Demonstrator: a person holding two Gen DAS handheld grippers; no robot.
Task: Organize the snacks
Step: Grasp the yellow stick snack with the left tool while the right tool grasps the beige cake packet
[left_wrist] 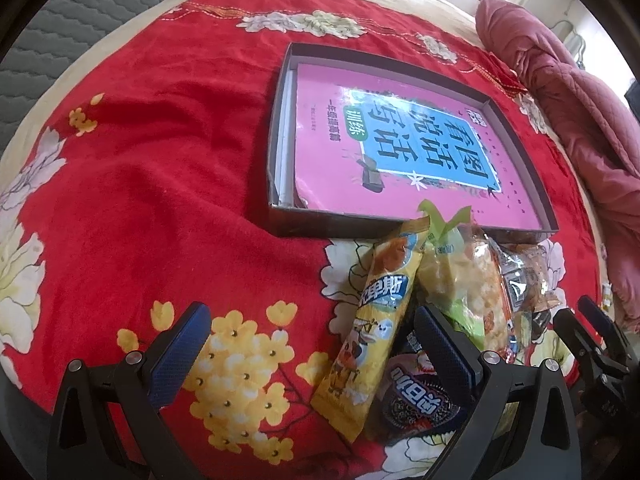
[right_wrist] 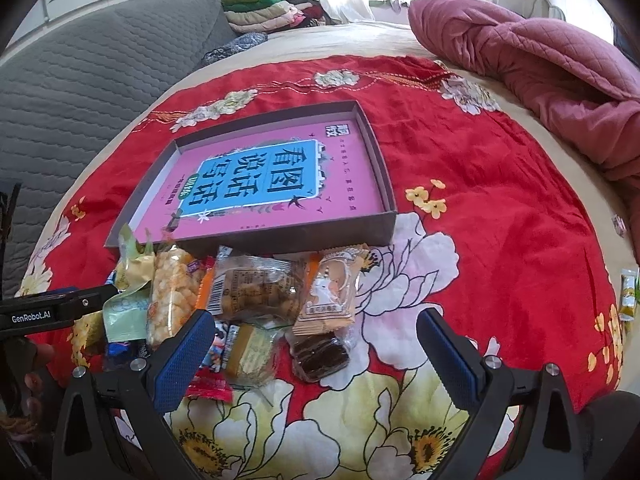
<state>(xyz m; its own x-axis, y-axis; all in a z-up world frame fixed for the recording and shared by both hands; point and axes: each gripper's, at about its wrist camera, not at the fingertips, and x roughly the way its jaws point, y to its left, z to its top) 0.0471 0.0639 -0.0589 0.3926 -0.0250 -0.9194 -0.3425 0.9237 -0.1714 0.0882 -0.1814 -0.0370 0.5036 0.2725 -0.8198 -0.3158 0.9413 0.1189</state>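
Note:
A heap of wrapped snacks lies on the red flowered blanket just in front of a shallow grey box (left_wrist: 280, 128) (right_wrist: 384, 216) that holds a pink book (left_wrist: 336, 168) (right_wrist: 352, 196). In the left wrist view a long yellow packet (left_wrist: 368, 328) lies between the wide-open fingers of my left gripper (left_wrist: 310, 326), beside a dark cookie pack (left_wrist: 416, 404) and a puffed-rice bag (left_wrist: 480, 284). In the right wrist view my right gripper (right_wrist: 316, 334) is open over a dark brownie (right_wrist: 320, 354), a beige wafer packet (right_wrist: 330, 296) and a clear cake bag (right_wrist: 256, 288). Neither gripper holds anything.
A rumpled pink quilt (right_wrist: 540, 60) lies along the right side of the bed. A grey quilted headboard (right_wrist: 80, 92) stands at the left, with folded clothes (right_wrist: 272, 4) behind. One small yellow packet (right_wrist: 627, 296) lies alone at the far right. A hand (right_wrist: 36, 364) holds the left gripper.

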